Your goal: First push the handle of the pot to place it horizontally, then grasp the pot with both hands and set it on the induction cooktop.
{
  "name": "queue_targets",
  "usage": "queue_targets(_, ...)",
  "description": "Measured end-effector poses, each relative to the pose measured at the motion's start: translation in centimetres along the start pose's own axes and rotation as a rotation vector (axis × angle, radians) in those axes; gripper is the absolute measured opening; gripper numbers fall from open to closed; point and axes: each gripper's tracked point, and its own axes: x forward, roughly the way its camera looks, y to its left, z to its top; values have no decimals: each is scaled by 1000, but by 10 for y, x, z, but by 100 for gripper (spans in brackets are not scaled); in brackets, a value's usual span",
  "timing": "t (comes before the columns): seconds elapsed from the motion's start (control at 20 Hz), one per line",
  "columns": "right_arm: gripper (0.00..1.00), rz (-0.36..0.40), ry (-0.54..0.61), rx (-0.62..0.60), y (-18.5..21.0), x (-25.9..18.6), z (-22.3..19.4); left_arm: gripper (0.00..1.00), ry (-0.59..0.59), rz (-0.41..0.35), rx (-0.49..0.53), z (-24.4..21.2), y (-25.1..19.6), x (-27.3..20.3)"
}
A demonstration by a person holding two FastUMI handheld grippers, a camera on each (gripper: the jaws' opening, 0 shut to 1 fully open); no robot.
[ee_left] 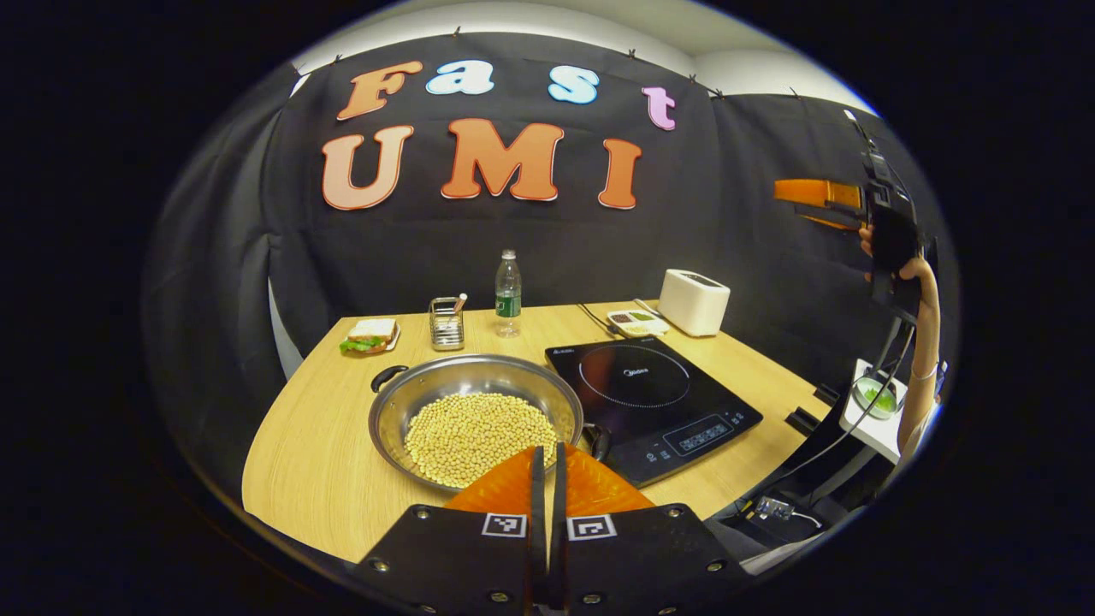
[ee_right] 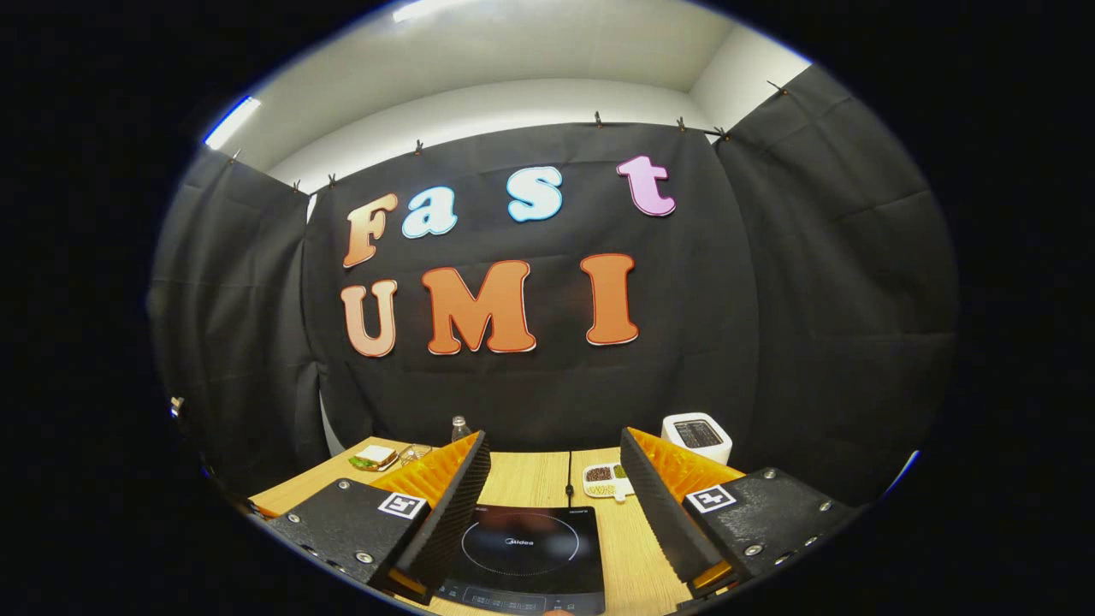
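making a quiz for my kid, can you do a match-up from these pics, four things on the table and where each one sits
Things:
1. pot
2. sandwich
3. toaster
4. water bottle

Places:
A. back right corner of the table
B. back left, on a small plate
C. left of the induction cooktop, full of pale beans
D. upright at the back, right of the metal utensil holder

Pairs: 1-C, 2-B, 3-A, 4-D
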Motion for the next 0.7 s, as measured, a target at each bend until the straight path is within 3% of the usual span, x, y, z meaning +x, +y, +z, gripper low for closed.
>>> queue_targets(0.7,95,-31,45,20,-22,11,-24,2,246,-91,-3,-90,-35,49)
